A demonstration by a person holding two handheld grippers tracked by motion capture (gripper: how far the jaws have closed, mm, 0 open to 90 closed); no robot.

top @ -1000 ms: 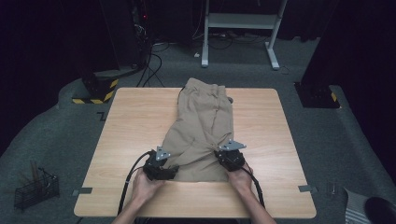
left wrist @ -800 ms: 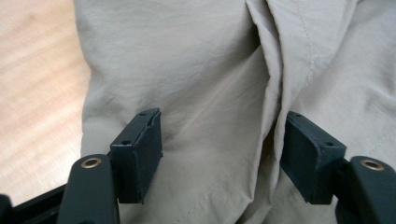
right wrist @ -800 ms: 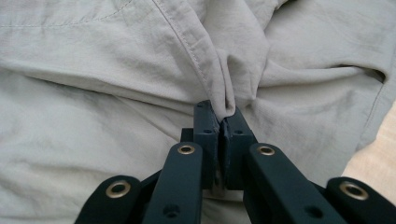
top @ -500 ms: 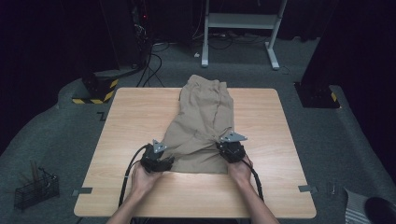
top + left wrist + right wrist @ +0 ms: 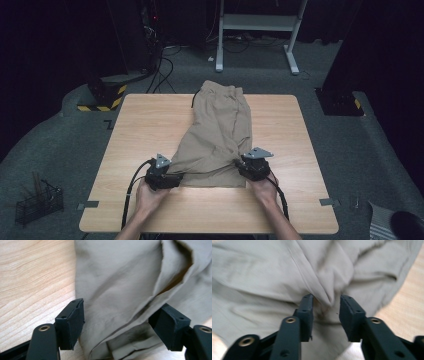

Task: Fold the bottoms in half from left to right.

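Khaki shorts (image 5: 220, 135) lie folded lengthwise down the middle of the light wooden tabletop (image 5: 145, 125), waistband at the far edge, leg hems at the near end between both hands. Left hand-held gripper (image 5: 161, 176) sits at the near left corner of the fabric; in its own view the jaws stand wide apart, the hem layers (image 5: 120, 340) lying loose between them, pads not pressing. Right hand-held gripper (image 5: 254, 167) at the near right corner: its jaws have just been opening, and a raised crease of cloth (image 5: 327, 300) stands in the gap, apparently free of the pads. Reads as the release after laying the hem down. Next move likely calls for a fresh grip on the near edge to fold toward the waistband. Room dark; grey carpet, cables, a white desk frame (image 5: 260, 25) beyond, a small wire basket (image 5: 37, 202) on the floor at left.
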